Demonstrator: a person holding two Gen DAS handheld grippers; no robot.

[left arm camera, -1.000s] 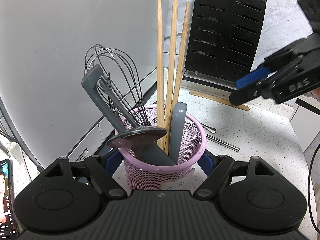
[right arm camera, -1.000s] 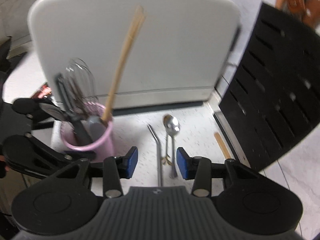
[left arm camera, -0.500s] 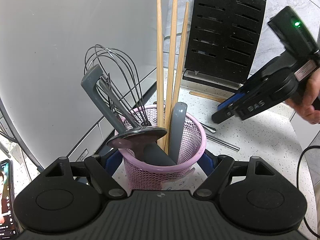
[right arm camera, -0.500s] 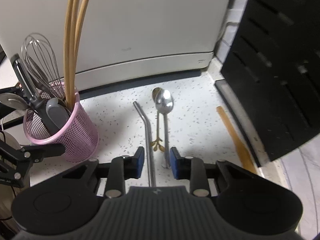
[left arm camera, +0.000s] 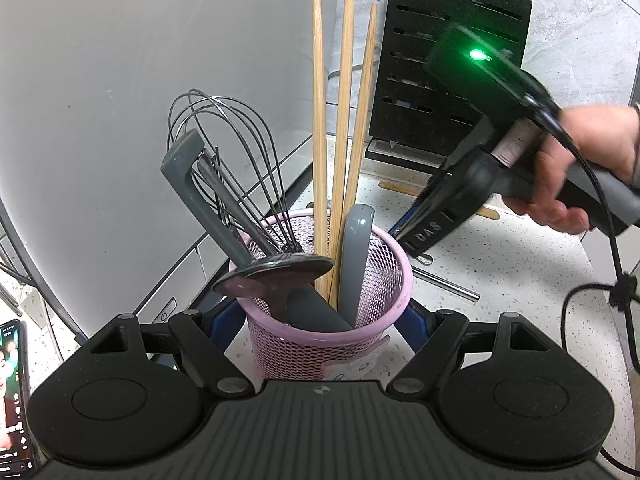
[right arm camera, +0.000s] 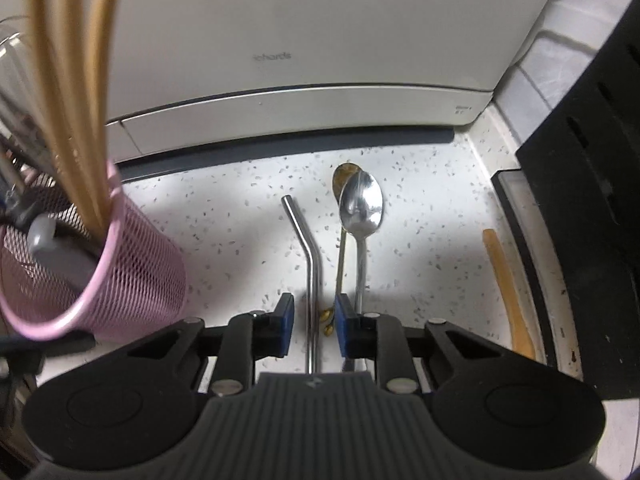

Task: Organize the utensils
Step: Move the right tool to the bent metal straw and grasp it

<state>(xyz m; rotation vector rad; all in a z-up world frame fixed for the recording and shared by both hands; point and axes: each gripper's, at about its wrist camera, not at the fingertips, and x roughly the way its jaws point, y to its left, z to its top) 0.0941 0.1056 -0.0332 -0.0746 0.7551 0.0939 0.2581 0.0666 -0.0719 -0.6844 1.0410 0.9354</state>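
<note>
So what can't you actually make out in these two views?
- Left wrist: right gripper fingertips, hidden behind the pink basket rim.
- Right wrist: metal straw lower end, hidden under the gripper body.
- Right wrist: whisk, blurred and cut off at the left edge.

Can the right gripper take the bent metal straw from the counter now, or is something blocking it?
Probably yes. The right gripper has its pads either side of the metal straw, not yet pressing. Only the gold spoon lies close by the right pad; the pink basket stands clear.
</note>
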